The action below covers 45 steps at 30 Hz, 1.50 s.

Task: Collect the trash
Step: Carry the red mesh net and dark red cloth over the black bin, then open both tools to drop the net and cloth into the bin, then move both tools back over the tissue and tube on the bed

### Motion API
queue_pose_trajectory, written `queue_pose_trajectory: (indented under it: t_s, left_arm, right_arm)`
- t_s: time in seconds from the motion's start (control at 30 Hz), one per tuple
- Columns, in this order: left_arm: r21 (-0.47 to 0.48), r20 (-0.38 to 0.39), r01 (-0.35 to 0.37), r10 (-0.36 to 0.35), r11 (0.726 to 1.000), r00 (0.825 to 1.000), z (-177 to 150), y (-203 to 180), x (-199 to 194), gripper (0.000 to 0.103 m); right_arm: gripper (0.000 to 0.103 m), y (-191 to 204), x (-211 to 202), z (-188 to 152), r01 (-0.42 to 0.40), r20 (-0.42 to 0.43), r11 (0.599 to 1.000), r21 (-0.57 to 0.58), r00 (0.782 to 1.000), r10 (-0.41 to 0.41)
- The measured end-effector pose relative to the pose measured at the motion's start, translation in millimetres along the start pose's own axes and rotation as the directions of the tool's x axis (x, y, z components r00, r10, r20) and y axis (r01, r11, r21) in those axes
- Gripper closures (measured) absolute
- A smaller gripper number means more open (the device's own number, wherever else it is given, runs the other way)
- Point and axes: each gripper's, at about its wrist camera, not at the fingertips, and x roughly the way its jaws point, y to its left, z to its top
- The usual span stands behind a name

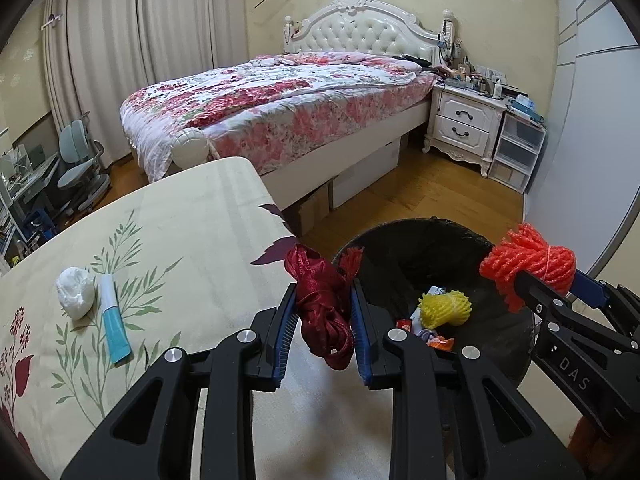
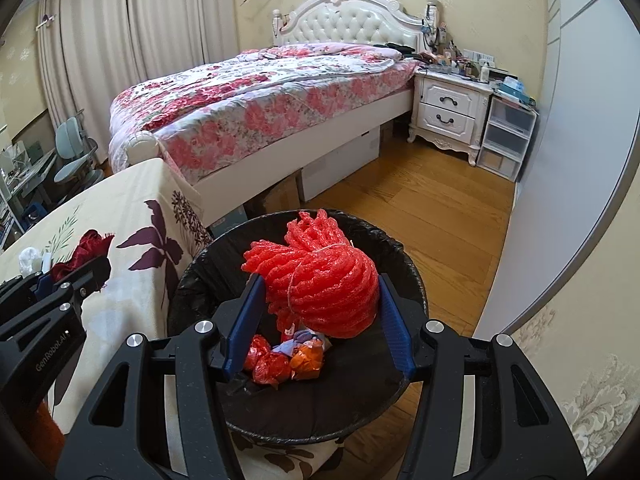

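- The right hand-held gripper (image 2: 318,300) is clamped on a bundle of red foam netting (image 2: 324,280), which hangs directly above the open mouth of the black-lined trash bin (image 2: 192,276) — well placed for a drop, as far as I can judge.
- That red foam netting looks light, springy and easily squashed; a string ties it round the middle. The blue pads (image 2: 246,320) press its sides, and a hold across the tied waist is probably the surest, since the loose ends would splay.
- The left hand-held gripper (image 1: 324,320) is closed on a dark red ribbon (image 1: 324,312), crumpled into a soft bunch — limp, slippery-looking satin with loops trailing below the jaws. It hangs over the table's edge, just beside the bin rather than above it.
- A trailing loop of ribbon could catch the bin's rim or slide out, so gripping the thick knot of the bunch seems best.
- Already inside the bin: a yellow foam fruit net (image 1: 444,308) and assorted wrappers (image 2: 280,360).
- Left on the table (image 1: 192,216), with its floral cloth: a white crumpled tissue (image 1: 76,292) and, touching it, a teal-and-white tube (image 1: 114,320). The tissue should be weightless and crush freely; the tube looks smooth and flattish, best pinched across its narrow width.
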Motion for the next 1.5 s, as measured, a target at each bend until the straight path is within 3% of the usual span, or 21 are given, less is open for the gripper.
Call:
queue_pose_trajectory:
  t_s: [0.33, 0.4, 0.47, 0.63, 1.13, 1.5]
  left_arm:
    - [0.038, -0.026, 0.008, -0.007, 0.999, 1.000, 4.1, -18.3, 17.7, 0.074]
    - [0.043, -0.028, -0.001, 0.002, 0.999, 1.000, 4.0, -19.7, 19.3, 0.068]
    - [0.051, -0.023, -0.012, 0.013, 0.999, 1.000, 3.1, -21.0, 19.3, 0.048]
    - [0.050, -0.015, -0.028, 0.029, 0.998, 0.999, 0.6, -19.0, 18.3, 0.033]
    - [0.007, -0.005, -0.047, 0.047, 0.999, 0.999, -0.3, -5.2, 9.2, 0.023]
    - [-0.038, 0.012, -0.104, 0.105, 0.994, 0.994, -5.3, 27.8, -9.7, 0.021]
  right_arm:
    - [0.047, -10.8, 9.0, 1.0, 0.003, -0.015, 1.000, 0.016, 1.000, -0.003]
    - [0.044, -12.6, 8.3, 0.5, 0.007, -0.009, 1.000, 0.023, 1.000, -0.007]
    - [0.043, -14.4, 8.3, 0.2, 0.008, -0.007, 1.000, 0.028, 1.000, -0.008]
    - [0.042, -17.4, 10.5, 0.0, 0.015, -0.010, 0.999, 0.035, 1.000, -0.015]
    - [0.033, -16.9, 5.5, 0.8, 0.029, 0.001, 0.999, 0.039, 1.000, -0.029]
    - [0.028, -0.5, -0.9, -0.6, 0.009, 0.003, 1.000, 0.020, 1.000, -0.009]
